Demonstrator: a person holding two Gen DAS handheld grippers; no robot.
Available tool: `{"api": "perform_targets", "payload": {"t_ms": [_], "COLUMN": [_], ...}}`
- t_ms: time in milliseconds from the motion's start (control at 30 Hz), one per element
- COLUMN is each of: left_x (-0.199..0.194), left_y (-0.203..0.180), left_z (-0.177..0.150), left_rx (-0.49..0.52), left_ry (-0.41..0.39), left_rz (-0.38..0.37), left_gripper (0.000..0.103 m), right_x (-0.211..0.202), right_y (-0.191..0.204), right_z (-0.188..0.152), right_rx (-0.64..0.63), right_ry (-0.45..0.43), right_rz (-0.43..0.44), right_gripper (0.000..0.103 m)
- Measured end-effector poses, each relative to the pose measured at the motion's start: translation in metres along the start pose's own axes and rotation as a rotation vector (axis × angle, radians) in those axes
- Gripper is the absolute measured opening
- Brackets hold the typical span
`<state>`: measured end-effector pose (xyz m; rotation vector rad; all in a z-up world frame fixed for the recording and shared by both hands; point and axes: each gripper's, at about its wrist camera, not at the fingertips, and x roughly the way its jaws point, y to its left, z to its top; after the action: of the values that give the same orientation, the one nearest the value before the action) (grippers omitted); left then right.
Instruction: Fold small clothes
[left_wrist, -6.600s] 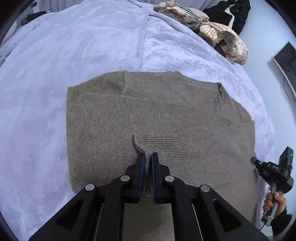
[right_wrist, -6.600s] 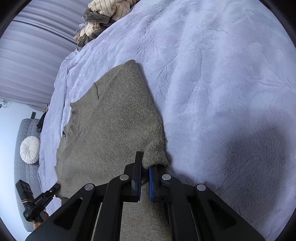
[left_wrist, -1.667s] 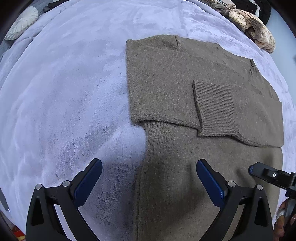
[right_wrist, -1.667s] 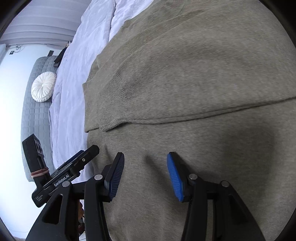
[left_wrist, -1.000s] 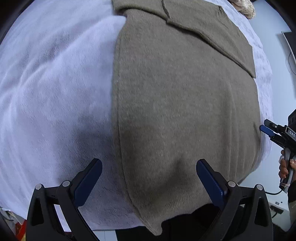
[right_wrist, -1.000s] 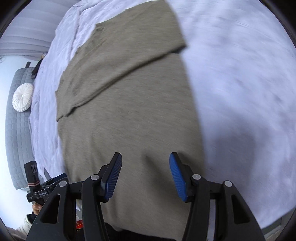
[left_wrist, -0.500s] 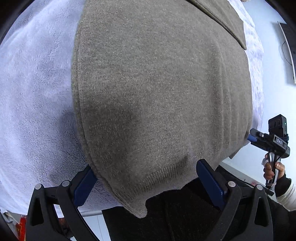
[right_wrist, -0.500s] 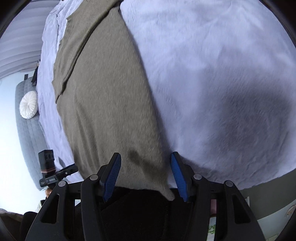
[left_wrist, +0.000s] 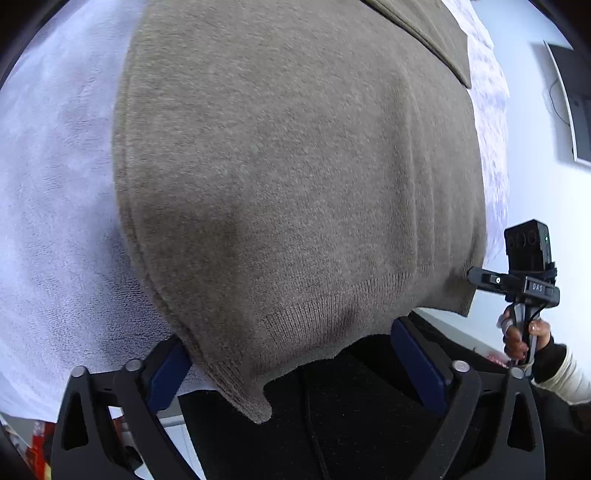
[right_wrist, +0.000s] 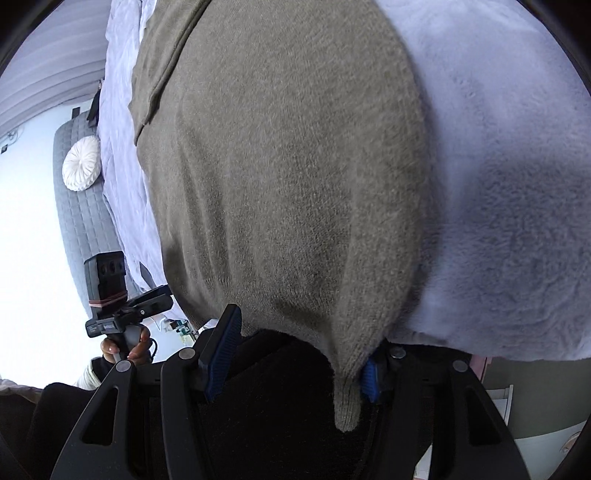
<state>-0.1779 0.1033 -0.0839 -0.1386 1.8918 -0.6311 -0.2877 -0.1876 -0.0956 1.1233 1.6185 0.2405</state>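
A taupe knit sweater (left_wrist: 295, 166) lies flat on the pale lilac blanket (left_wrist: 55, 221), with its ribbed hem hanging over the bed's near edge. My left gripper (left_wrist: 293, 369) straddles the hem's left corner. Its jaws are wide and closing, and the pads do not press the knit. In the right wrist view the sweater (right_wrist: 288, 166) fills the middle, and its right hem corner hangs between the pads of my right gripper (right_wrist: 295, 365), which stands open. Each view shows the other gripper, hand-held, at the opposite corner: the right gripper (left_wrist: 517, 280) and the left gripper (right_wrist: 125, 306).
The folded-in sleeve (left_wrist: 424, 29) lies across the sweater's far part. A person's dark clothing (left_wrist: 332, 424) is right below the hem. A white round cushion (right_wrist: 81, 168) rests on a grey quilted bench (right_wrist: 77, 221). A dark screen (left_wrist: 576, 103) hangs on the wall.
Both grippers have drawn back along the sweater to its hem at the bed's edge and dipped lower. The hem corners now hang between their jaws. The left jaws have narrowed slightly.
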Motion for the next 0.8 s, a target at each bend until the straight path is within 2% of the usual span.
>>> {"api": "perform_targets", "payload": {"t_ms": [33, 67, 100, 133, 167, 233, 300, 333, 400, 567, 700, 800], "left_x": [0.000, -0.001, -0.002, -0.003, -0.004, -0.011, -0.022, -0.027, -0.043, -0.087, -0.126, -0.150], "left_y": [0.002, 0.005, 0.008, 0.011, 0.015, 0.023, 0.028, 0.028, 0.027, 0.027, 0.022, 0.023], "left_z": [0.001, 0.001, 0.001, 0.001, 0.005, 0.004, 0.003, 0.003, 0.007, 0.036, 0.075, 0.109], "left_rx": [-0.005, -0.005, -0.004, -0.004, -0.005, -0.013, -0.013, -0.011, -0.025, -0.059, -0.061, -0.062], "left_ry": [0.002, 0.002, -0.003, -0.005, -0.006, -0.017, -0.031, -0.041, -0.077, -0.216, -0.363, -0.458], "left_rz": [0.028, 0.052, 0.077, 0.100, 0.112, 0.100, 0.050, 0.016, -0.076, -0.215, -0.261, -0.270], "left_gripper": [0.083, 0.070, 0.063, 0.047, 0.034, 0.024, 0.022, 0.018, 0.018, 0.018, 0.018, 0.018], "right_x": [0.000, -0.001, -0.002, -0.004, -0.006, -0.012, -0.018, -0.022, -0.028, -0.049, -0.070, -0.091], "right_y": [-0.002, -0.003, -0.004, -0.005, -0.003, -0.002, 0.003, 0.007, 0.014, 0.040, 0.067, 0.087], "right_z": [0.000, 0.000, 0.000, 0.000, 0.000, 0.000, 0.002, 0.003, 0.008, 0.033, 0.069, 0.108], "right_rx": [0.011, 0.026, 0.032, 0.028, 0.018, 0.008, 0.001, -0.002, -0.004, -0.016, -0.059, -0.112], "right_ry": [-0.003, -0.006, -0.011, -0.011, -0.016, -0.025, -0.034, -0.041, -0.062, -0.153, -0.231, -0.300], "right_rz": [0.002, 0.000, -0.007, -0.013, -0.020, 0.010, 0.059, 0.090, 0.161, 0.339, 0.443, 0.512], "right_gripper": [0.061, 0.054, 0.038, 0.026, 0.008, 0.007, 0.007, 0.007, 0.007, 0.007, 0.007, 0.007]}}
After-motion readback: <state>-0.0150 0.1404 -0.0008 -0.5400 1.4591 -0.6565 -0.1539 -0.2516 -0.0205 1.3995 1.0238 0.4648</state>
